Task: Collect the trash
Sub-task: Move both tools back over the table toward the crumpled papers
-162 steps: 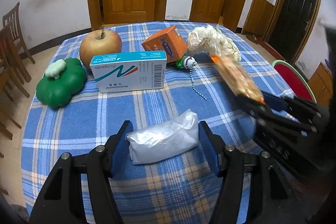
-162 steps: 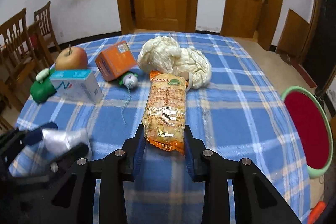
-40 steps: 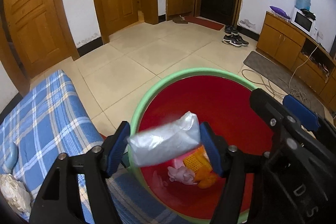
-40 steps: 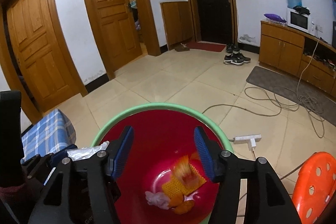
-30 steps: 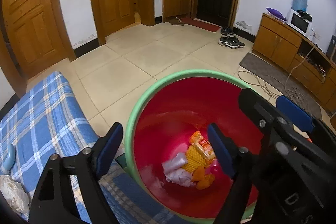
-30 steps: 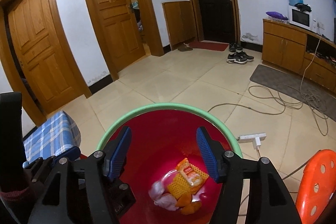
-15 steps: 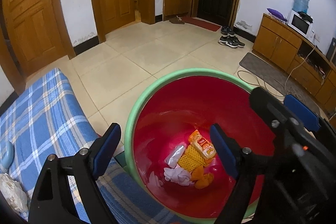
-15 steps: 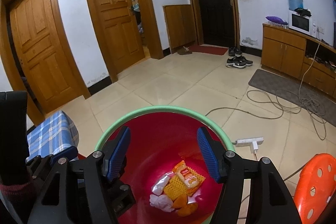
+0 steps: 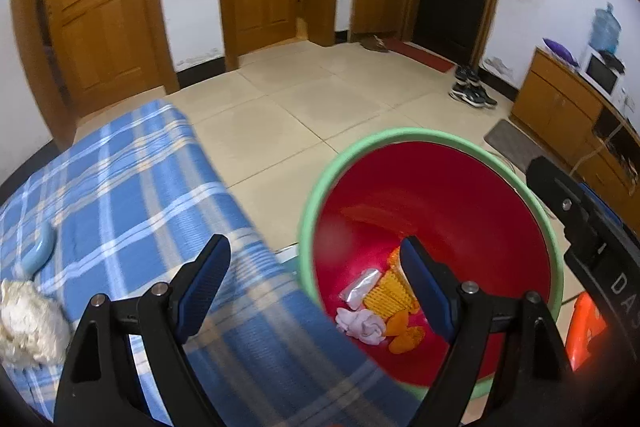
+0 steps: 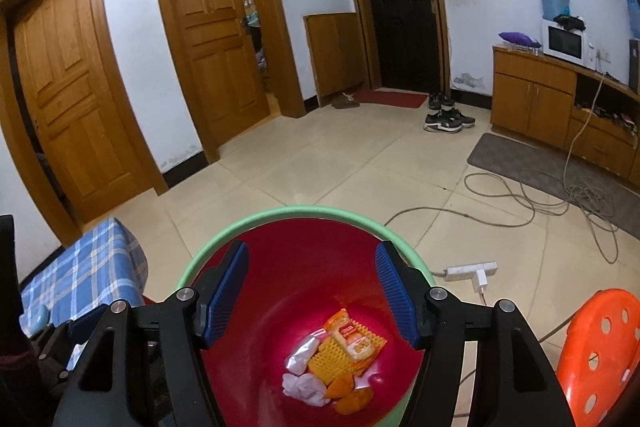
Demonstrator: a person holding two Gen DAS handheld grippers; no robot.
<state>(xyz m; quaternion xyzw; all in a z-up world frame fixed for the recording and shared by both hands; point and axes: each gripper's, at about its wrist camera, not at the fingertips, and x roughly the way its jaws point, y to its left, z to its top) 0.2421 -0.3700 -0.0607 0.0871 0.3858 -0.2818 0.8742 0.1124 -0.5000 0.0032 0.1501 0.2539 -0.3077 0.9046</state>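
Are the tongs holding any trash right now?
No. Both the left tongs and right tongs are open and empty; the trash lies in the bin.

I see the blue plaid tablecloth bearing a crumpled white wad and a pale blue object, bin standing on the tiled floor.

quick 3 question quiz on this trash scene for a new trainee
1. True or false: the left gripper holds a wrapper.
2. Where does the silver packet lie? A) on the checked tablecloth B) in the red bin C) on the orange stool
3. Fill in: the right gripper hangs over the ____.

Key: 1 false, both grippers are open and empty. 2 B, beside the yellow snack bag. 3 bin.
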